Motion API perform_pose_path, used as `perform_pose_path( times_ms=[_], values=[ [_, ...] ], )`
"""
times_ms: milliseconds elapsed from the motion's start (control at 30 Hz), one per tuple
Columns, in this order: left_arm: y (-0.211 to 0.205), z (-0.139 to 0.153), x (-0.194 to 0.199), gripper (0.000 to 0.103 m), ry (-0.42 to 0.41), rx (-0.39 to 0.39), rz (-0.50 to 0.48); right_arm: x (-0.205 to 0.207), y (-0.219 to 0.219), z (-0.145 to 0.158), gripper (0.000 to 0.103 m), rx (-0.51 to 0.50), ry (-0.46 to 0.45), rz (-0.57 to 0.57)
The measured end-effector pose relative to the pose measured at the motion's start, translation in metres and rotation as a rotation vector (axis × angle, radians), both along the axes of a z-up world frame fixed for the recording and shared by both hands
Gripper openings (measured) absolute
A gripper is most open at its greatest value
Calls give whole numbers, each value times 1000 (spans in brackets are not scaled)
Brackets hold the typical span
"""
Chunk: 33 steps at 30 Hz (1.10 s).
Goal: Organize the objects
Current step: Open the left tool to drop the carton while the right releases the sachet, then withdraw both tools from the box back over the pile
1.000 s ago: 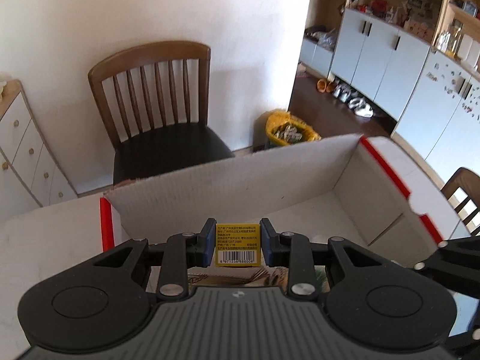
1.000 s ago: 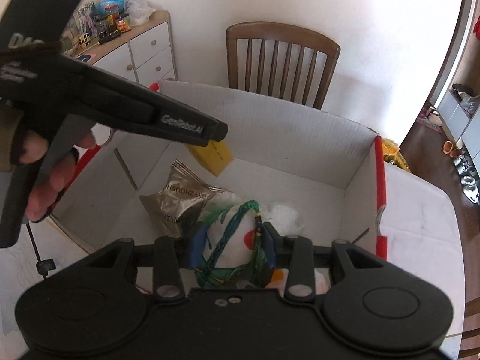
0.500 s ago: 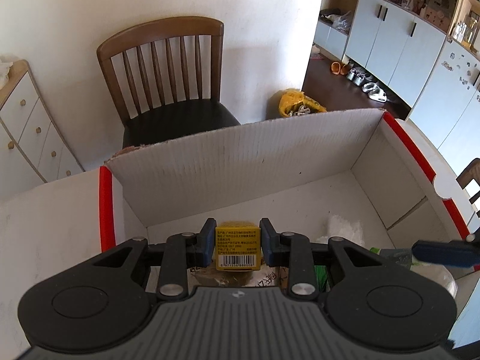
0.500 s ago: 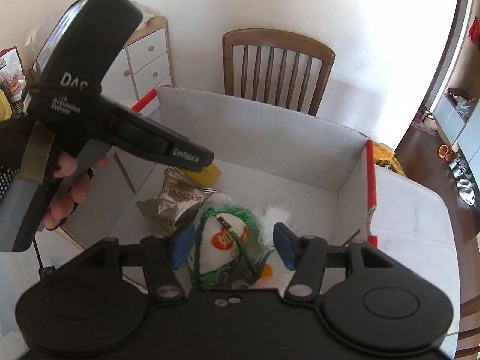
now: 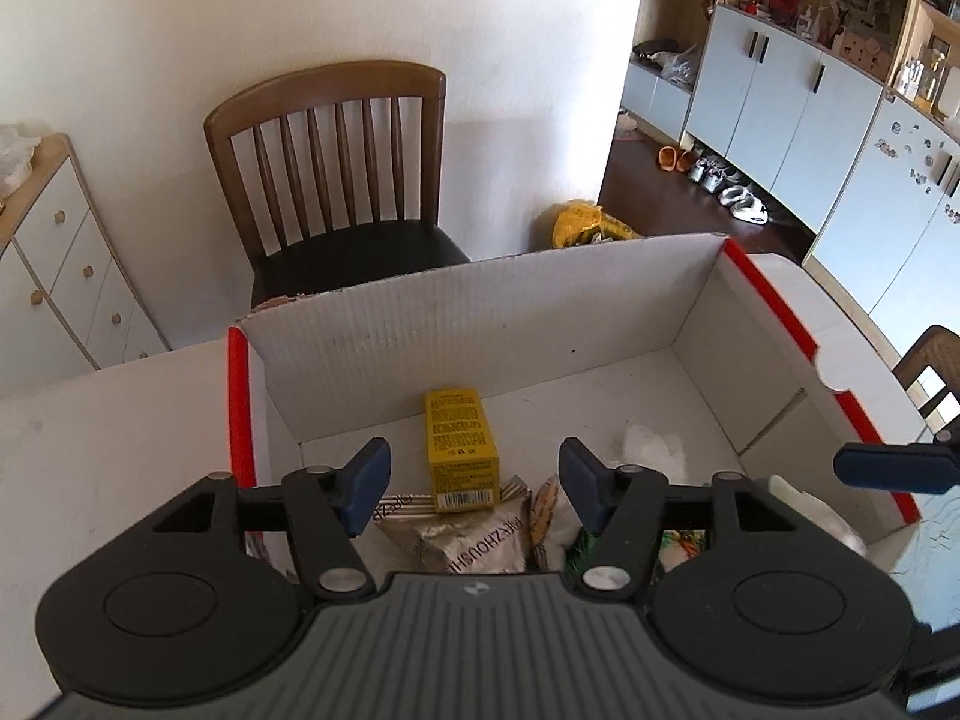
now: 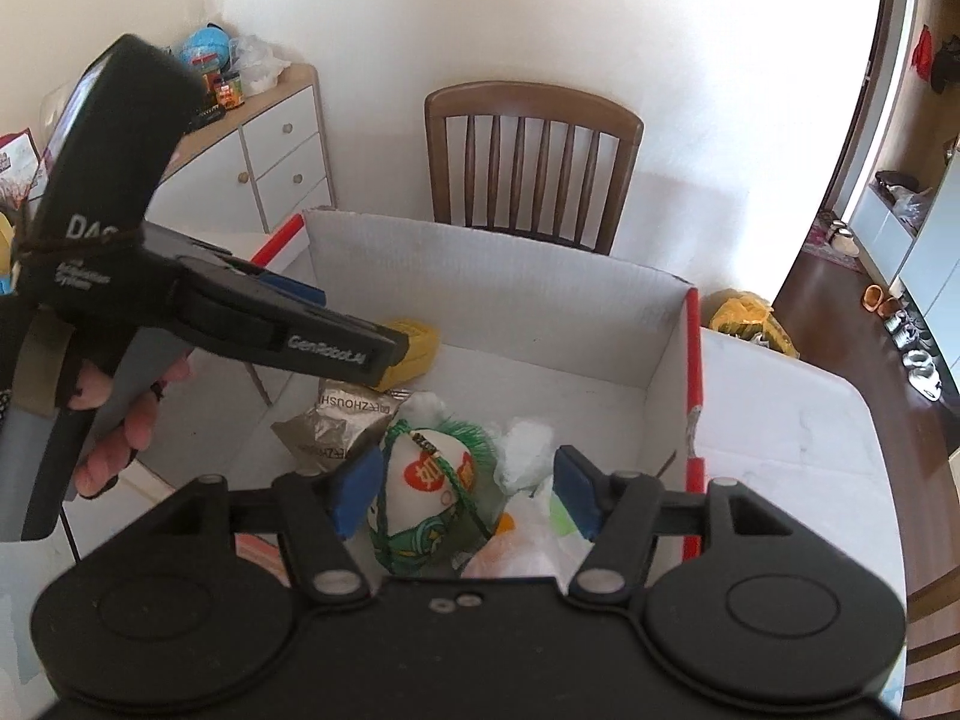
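Note:
A white cardboard box [image 5: 480, 324] with red edges stands on the table. A yellow carton [image 5: 461, 450] lies flat on its floor, partly on a brown foil packet [image 5: 474, 546]. My left gripper [image 5: 474, 483] is open above them, empty. In the right wrist view, a white and green drawstring pouch [image 6: 435, 495] lies in the box [image 6: 666, 360] beside the foil packet [image 6: 342, 426] and a white wad [image 6: 528, 450]. My right gripper [image 6: 462, 495] is open above the pouch, apart from it. The left gripper's body hides part of the yellow carton [image 6: 414, 348].
A wooden chair [image 5: 336, 180] stands behind the box. A white drawer cabinet [image 5: 54, 276] is at the left, with clutter on top [image 6: 228, 72]. A yellow bag [image 5: 585, 225] lies on the floor. Cupboards [image 5: 780, 102] line the right. White tabletop [image 6: 780, 414] flanks the box.
My left gripper opened and let go of the yellow carton, which now lies in the box. My right gripper opened, released the pouch, and both grippers rose.

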<state>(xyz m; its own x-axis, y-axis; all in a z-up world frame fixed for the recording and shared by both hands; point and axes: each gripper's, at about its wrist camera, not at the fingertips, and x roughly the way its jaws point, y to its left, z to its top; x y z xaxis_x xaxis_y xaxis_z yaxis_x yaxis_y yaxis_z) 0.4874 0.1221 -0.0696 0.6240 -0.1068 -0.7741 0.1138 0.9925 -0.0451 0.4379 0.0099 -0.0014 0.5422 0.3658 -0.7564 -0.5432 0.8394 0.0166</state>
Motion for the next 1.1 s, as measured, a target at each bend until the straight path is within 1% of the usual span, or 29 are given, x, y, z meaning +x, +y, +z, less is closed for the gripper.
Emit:
perform_pose_path(
  times_ms=[333,433,500,633,700,833,967,1100],
  values=[
    [-7,31,-40,67,-51,-2,7,-23,-15,23,68,44,-30,8],
    [-10,42,-55,72,-73,5,8,-29,-23,31,73,68,-40,5],
    [-11,49,-66,76,-87,10,12,-33,-29,35,76,89,-45,2],
    [-16,62,-88,78,-111,21,17,-44,-39,44,84,126,-55,-6],
    [-18,68,-100,82,-124,24,21,-51,-45,48,88,142,-64,-3],
    [-23,79,-122,83,-152,23,23,-64,-57,57,98,188,-92,-1],
    [-29,86,-144,85,-170,25,27,-75,-68,66,101,222,-103,11],
    [-35,92,-165,88,-186,25,27,-87,-78,72,102,231,-109,19]
  ],
)
